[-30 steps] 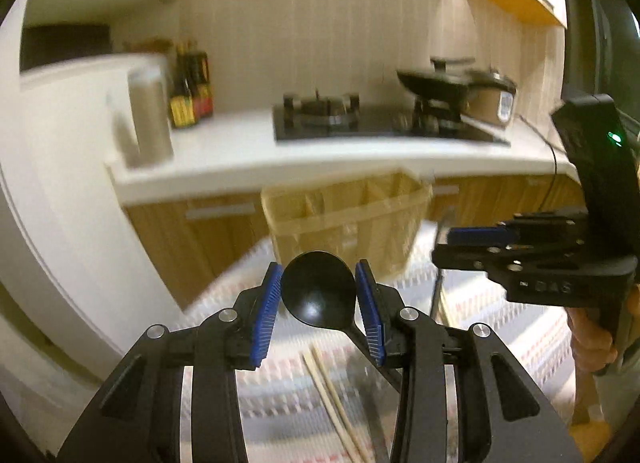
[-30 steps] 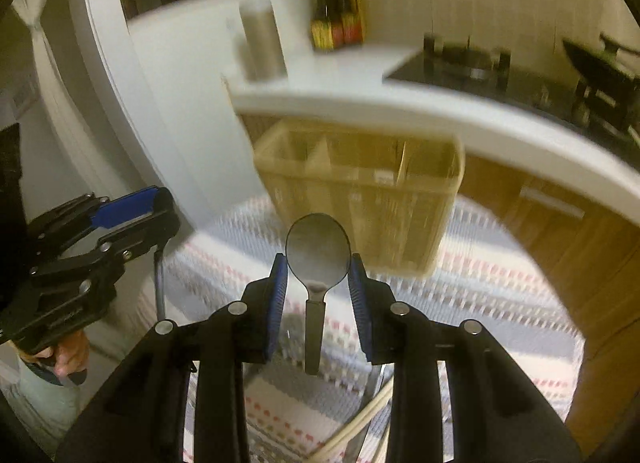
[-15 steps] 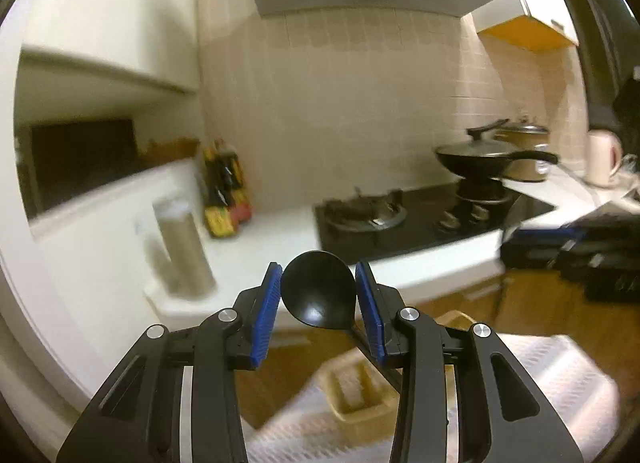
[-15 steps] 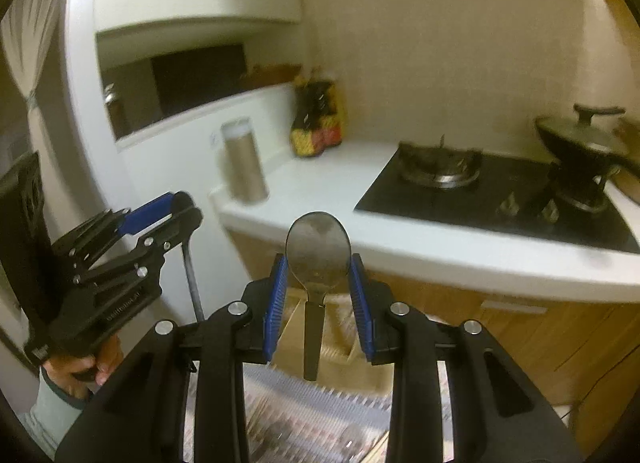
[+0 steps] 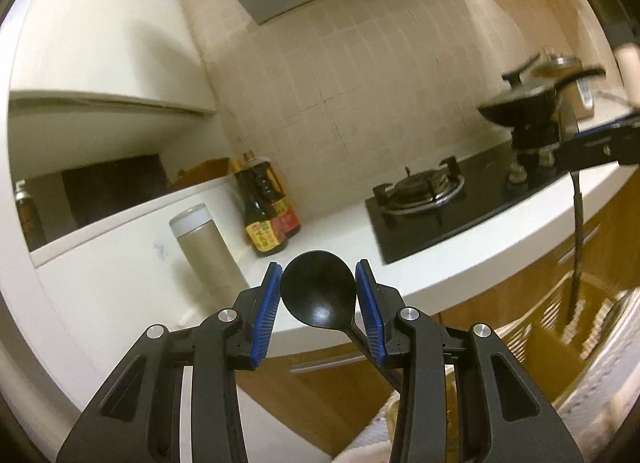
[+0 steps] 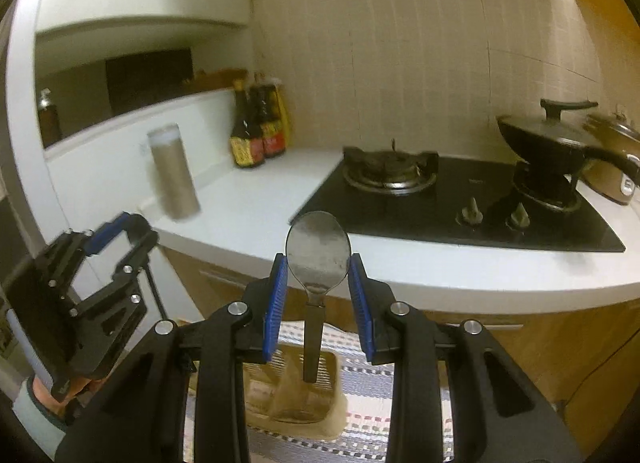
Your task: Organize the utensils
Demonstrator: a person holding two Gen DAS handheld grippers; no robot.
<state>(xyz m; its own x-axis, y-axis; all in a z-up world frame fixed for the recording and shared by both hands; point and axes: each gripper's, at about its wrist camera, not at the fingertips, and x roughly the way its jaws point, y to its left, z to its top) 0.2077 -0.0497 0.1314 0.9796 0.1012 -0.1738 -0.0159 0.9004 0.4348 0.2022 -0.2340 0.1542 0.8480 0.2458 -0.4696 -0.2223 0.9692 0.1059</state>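
Note:
My left gripper (image 5: pixel 318 289) is shut on a black plastic spoon (image 5: pixel 318 289), bowl up between the blue pads, handle running down to the right. My right gripper (image 6: pixel 318 279) is shut on a metal spoon (image 6: pixel 318 251), bowl up, dark handle hanging straight down over the yellow divided utensil basket (image 6: pixel 296 395). In the left wrist view the basket (image 5: pixel 560 347) is at the lower right, with the right gripper (image 5: pixel 596 143) and its spoon handle (image 5: pixel 577 231) above it. The left gripper also shows in the right wrist view (image 6: pixel 100 263) at the left.
A white counter (image 6: pixel 256 199) holds a steel canister (image 6: pixel 174 171), sauce bottles (image 6: pixel 256 127), a black gas hob (image 6: pixel 440 199) with a lidded pan (image 6: pixel 560 135) and a rice cooker (image 6: pixel 616 159). A striped cloth (image 6: pixel 360 415) lies under the basket.
Both grippers have lifted and tilted upward with their spoons still held. The basket has dropped low in both views, and the metal spoon's handle now hangs over it.

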